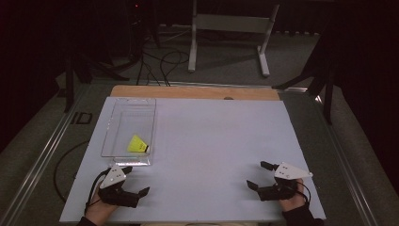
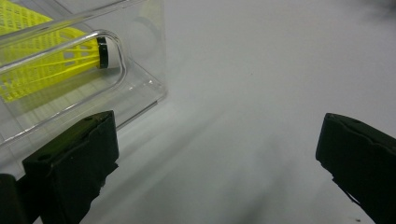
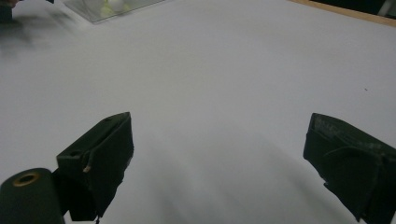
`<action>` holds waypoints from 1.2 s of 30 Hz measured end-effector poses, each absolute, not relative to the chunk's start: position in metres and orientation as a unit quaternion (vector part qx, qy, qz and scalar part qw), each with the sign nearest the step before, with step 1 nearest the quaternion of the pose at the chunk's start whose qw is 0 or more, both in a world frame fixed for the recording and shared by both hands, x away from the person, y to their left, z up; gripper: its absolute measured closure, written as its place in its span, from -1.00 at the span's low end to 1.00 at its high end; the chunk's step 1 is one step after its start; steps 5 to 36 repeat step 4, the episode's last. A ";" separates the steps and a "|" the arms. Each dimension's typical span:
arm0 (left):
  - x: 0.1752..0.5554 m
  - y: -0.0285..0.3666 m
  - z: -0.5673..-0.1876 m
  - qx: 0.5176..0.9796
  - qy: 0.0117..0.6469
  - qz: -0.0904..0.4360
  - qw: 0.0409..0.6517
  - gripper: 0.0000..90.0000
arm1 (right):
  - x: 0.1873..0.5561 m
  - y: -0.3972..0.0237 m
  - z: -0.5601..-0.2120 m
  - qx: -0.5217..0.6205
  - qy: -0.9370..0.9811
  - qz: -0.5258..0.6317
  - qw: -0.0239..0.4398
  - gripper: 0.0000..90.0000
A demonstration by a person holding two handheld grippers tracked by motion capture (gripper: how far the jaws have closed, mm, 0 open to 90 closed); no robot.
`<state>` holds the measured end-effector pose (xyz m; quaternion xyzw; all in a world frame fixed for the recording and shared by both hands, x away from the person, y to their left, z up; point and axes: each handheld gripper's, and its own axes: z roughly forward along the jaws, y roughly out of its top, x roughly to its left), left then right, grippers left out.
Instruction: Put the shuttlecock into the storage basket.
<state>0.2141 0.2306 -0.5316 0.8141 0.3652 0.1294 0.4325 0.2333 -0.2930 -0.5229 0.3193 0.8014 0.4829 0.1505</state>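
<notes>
Yellow shuttlecock (image 1: 138, 144) lies in the clear tray (image 1: 111, 128) at the board's (image 1: 211, 141) left edge, near the tray's near end; its long axis runs roughly crosswise, dark cork toward the tray's right wall; my left gripper (image 1: 136, 181), jaws wide and empty, sits just before the tray's near wall, the shuttlecock directly ahead; my right gripper (image 1: 256, 175), equally wide and empty, rests near the board's near right corner, well apart; the left is judged nearer for the reach.
</notes>
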 end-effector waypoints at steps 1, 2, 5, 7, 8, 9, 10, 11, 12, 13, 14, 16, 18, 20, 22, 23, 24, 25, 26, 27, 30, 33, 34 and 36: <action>0.214 0.230 -0.532 0.814 0.364 0.130 0.434 -0.99 | 0.233 -0.293 -0.523 0.319 0.801 0.483 0.150 -0.81; 0.214 0.230 -0.532 0.813 0.363 0.129 0.436 -0.99 | 0.234 -0.293 -0.523 0.319 0.801 0.484 0.150 -0.81; 0.214 0.230 -0.531 0.814 0.362 0.130 0.436 -0.99 | 0.234 -0.293 -0.523 0.318 0.801 0.484 0.151 -0.81; 0.214 0.230 -0.531 0.814 0.362 0.130 0.436 -0.99 | 0.234 -0.293 -0.523 0.318 0.801 0.484 0.151 -0.81; 0.214 0.230 -0.531 0.814 0.362 0.130 0.436 -0.99 | 0.234 -0.293 -0.523 0.318 0.801 0.484 0.151 -0.81; 0.214 0.230 -0.531 0.814 0.362 0.130 0.436 -0.99 | 0.234 -0.293 -0.523 0.318 0.801 0.484 0.151 -0.81; 0.214 0.230 -0.531 0.814 0.362 0.130 0.436 -0.99 | 0.234 -0.293 -0.523 0.318 0.801 0.484 0.151 -0.81; 0.214 0.230 -0.531 0.814 0.362 0.130 0.436 -0.99 | 0.234 -0.293 -0.523 0.318 0.801 0.484 0.151 -0.81; 0.214 0.230 -0.531 0.814 0.362 0.130 0.436 -0.99 | 0.234 -0.293 -0.523 0.318 0.801 0.484 0.151 -0.81; 0.214 0.230 -0.531 0.814 0.362 0.130 0.436 -0.99 | 0.234 -0.293 -0.523 0.318 0.801 0.484 0.151 -0.81; 0.214 0.230 -0.531 0.814 0.362 0.130 0.436 -0.99 | 0.234 -0.293 -0.523 0.318 0.801 0.484 0.151 -0.81; 0.214 0.230 -0.531 0.814 0.362 0.130 0.436 -0.99 | 0.234 -0.293 -0.523 0.318 0.801 0.484 0.151 -0.81; 0.214 0.230 -0.531 0.814 0.362 0.130 0.436 -0.99 | 0.234 -0.293 -0.523 0.318 0.801 0.484 0.151 -0.81; 0.214 0.230 -0.531 0.814 0.362 0.130 0.436 -0.99 | 0.234 -0.293 -0.523 0.318 0.801 0.484 0.151 -0.81; 0.214 0.230 -0.531 0.814 0.362 0.130 0.436 -0.99 | 0.234 -0.293 -0.523 0.318 0.801 0.484 0.151 -0.81; 0.214 0.230 -0.531 0.814 0.362 0.130 0.436 -0.99 | 0.234 -0.293 -0.523 0.318 0.801 0.484 0.151 -0.81; 0.214 0.230 -0.531 0.814 0.362 0.130 0.436 -0.99 | 0.234 -0.293 -0.523 0.318 0.801 0.484 0.151 -0.81; 0.214 0.230 -0.531 0.814 0.362 0.130 0.436 -0.99 | 0.234 -0.293 -0.523 0.318 0.801 0.484 0.151 -0.81; 0.214 0.230 -0.531 0.814 0.362 0.130 0.436 -0.99 | 0.234 -0.293 -0.523 0.318 0.801 0.484 0.151 -0.81; 0.214 0.230 -0.531 0.814 0.362 0.130 0.436 -0.99 | 0.234 -0.293 -0.523 0.318 0.801 0.484 0.151 -0.81; 0.214 0.230 -0.531 0.814 0.362 0.130 0.436 -0.99 | 0.234 -0.293 -0.523 0.318 0.801 0.484 0.151 -0.81; 0.214 0.230 -0.531 0.814 0.362 0.130 0.436 -0.99 | 0.234 -0.293 -0.523 0.318 0.801 0.484 0.151 -0.81; 0.214 0.230 -0.531 0.814 0.362 0.130 0.436 -0.99 | 0.234 -0.293 -0.523 0.318 0.801 0.484 0.151 -0.81; 0.214 0.230 -0.531 0.814 0.362 0.130 0.436 -0.99 | 0.234 -0.293 -0.523 0.318 0.801 0.484 0.151 -0.81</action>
